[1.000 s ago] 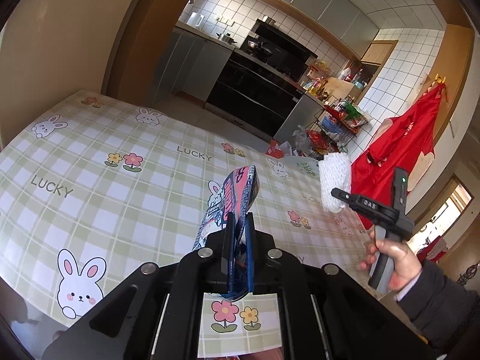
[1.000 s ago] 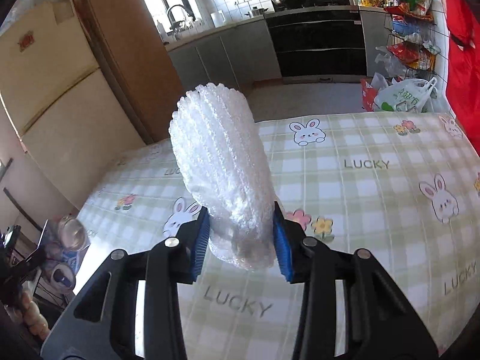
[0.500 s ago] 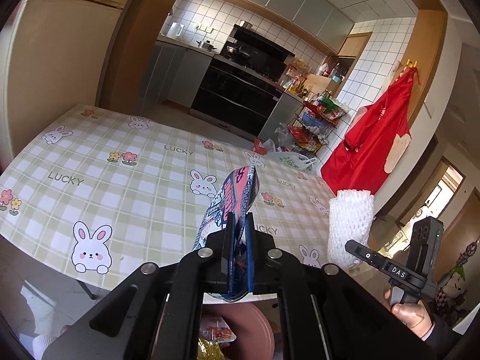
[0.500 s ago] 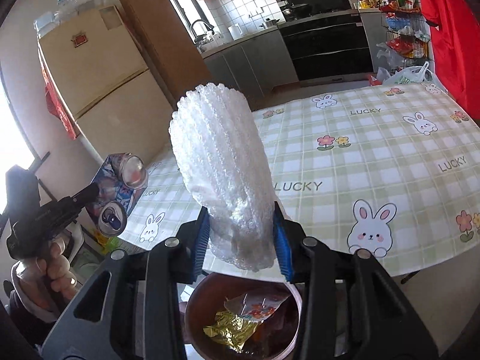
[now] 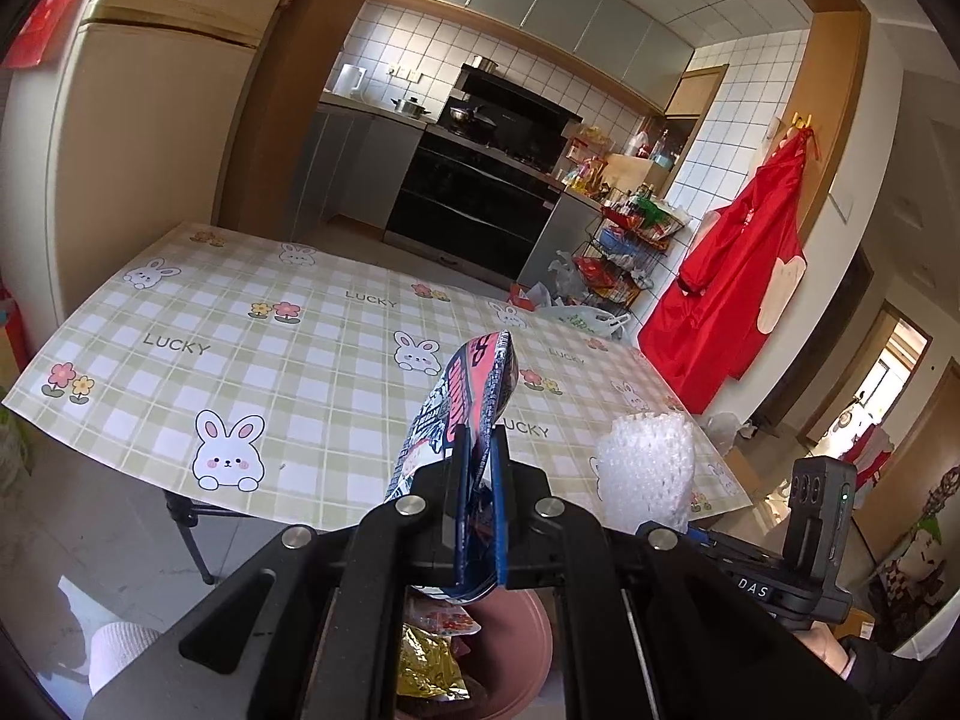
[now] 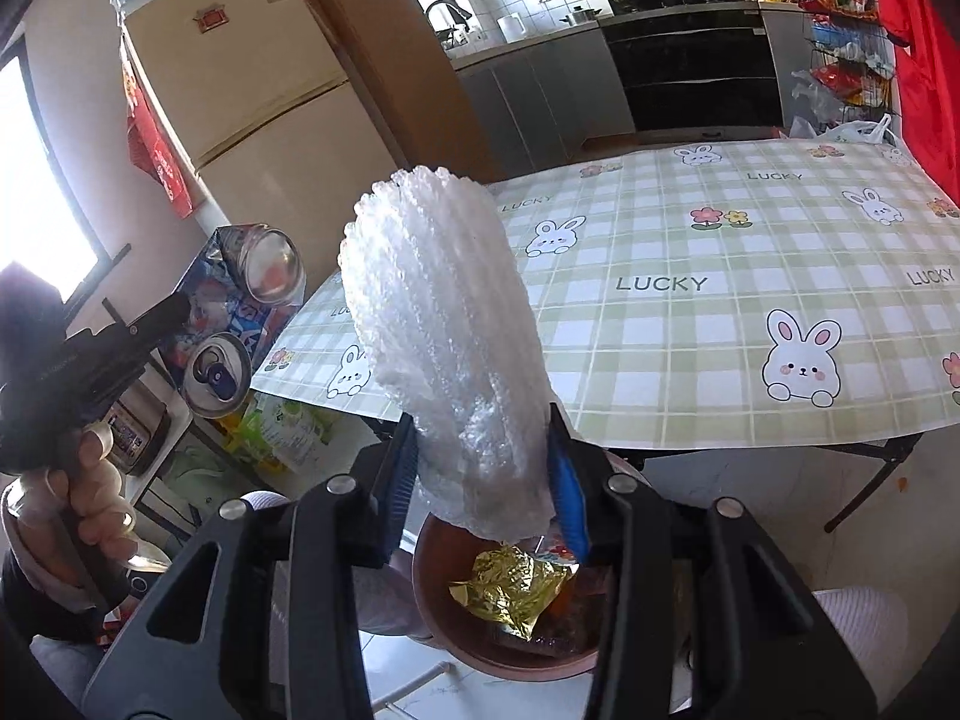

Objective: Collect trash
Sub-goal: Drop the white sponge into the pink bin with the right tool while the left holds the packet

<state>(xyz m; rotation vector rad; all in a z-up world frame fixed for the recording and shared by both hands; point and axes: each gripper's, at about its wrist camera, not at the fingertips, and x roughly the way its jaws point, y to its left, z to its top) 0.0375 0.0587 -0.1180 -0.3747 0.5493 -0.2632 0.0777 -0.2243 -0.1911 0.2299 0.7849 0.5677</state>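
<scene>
My left gripper [image 5: 477,510] is shut on a crushed blue and red drink can [image 5: 465,405], held upright above a brown bin [image 5: 528,654]. The can also shows in the right wrist view [image 6: 240,312] at the left. My right gripper [image 6: 483,480] is shut on a white foam net sleeve [image 6: 444,330], held upright over the same bin [image 6: 510,654]. The sleeve also shows in the left wrist view [image 5: 648,468]. The bin holds a gold foil wrapper [image 6: 510,591] and other wrappers.
The table [image 5: 252,360] with a green checked bunny cloth lies ahead of both grippers, its near edge just beyond the bin. A fridge [image 6: 258,102] stands to the left. A red apron [image 5: 744,276] hangs on the right wall. A wire rack with bags [image 5: 624,252] stands behind the table.
Both grippers have pulled back from over the table, past its near edge, and now hang over the brown bin. Each still holds its piece of trash.
</scene>
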